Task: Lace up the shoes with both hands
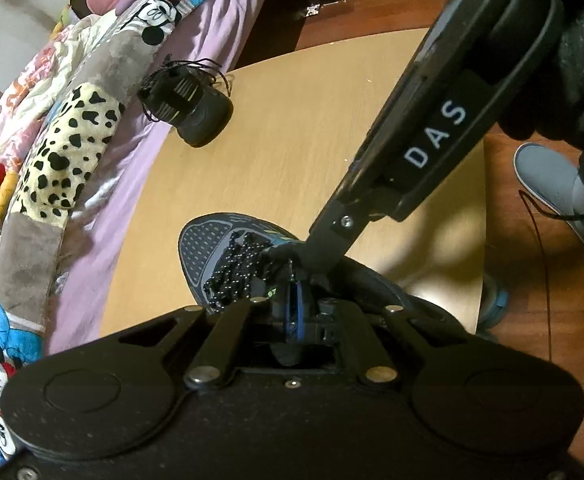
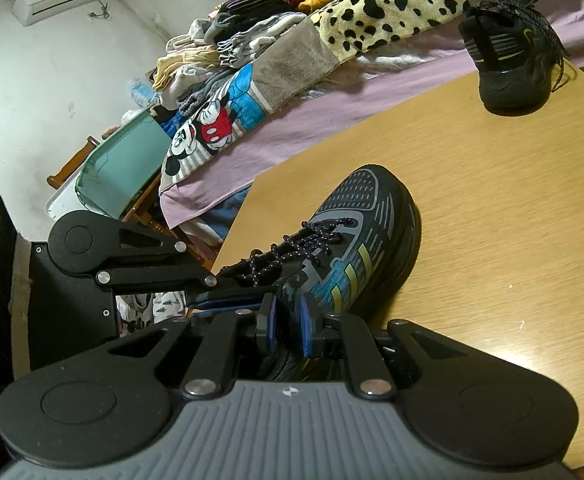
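A dark sneaker with yellow and blue side stripes lies on the wooden table, toe pointing away. Its speckled black laces cross the eyelets. My right gripper is shut on the shoe's upper edge beside the tongue, blue pads pressing either side. My left gripper is shut, its tips at the lace rows near the tongue. I cannot see whether a lace is pinched there.
A second black shoe stands at the table's far edge by the bed. Blankets and folded clothes cover the bed. A grey slipper lies on the floor. A teal bin stands beyond the table.
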Tool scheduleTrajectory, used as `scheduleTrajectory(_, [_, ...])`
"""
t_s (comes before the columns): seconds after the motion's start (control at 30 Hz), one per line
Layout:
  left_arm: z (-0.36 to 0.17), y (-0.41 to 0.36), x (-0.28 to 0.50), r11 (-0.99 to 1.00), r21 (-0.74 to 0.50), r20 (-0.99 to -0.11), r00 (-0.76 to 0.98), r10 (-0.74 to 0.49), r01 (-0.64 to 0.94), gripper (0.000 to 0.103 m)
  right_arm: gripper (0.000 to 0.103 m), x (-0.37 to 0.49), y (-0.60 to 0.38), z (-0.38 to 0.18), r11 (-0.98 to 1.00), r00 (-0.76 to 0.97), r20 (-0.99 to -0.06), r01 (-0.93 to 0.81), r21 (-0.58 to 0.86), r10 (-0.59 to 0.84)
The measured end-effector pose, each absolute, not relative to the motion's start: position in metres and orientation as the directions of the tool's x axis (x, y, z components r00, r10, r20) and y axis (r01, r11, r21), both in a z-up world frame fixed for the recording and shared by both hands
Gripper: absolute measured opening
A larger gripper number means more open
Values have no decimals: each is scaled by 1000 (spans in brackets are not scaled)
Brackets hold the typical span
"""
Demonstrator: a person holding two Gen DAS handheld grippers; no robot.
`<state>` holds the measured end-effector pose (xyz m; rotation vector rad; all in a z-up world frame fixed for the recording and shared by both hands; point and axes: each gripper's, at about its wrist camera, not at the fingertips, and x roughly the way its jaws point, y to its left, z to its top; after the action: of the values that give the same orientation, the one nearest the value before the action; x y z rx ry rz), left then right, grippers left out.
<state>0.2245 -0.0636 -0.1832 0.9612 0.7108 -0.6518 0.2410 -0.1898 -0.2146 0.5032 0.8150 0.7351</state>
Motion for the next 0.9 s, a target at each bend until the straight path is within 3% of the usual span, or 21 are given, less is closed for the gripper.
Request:
scheduleTrajectory(0.33, [-172,-53,240,598,306,-804,537,-254,741,0,15,242,-192,-215,644,472,-460,-379,664,752])
scheduleTrajectory(0.9, [-178,-62,231,529,388,-788,570,-234,754,0,15,245,-196,-214,642,476,-454,-378,667,753])
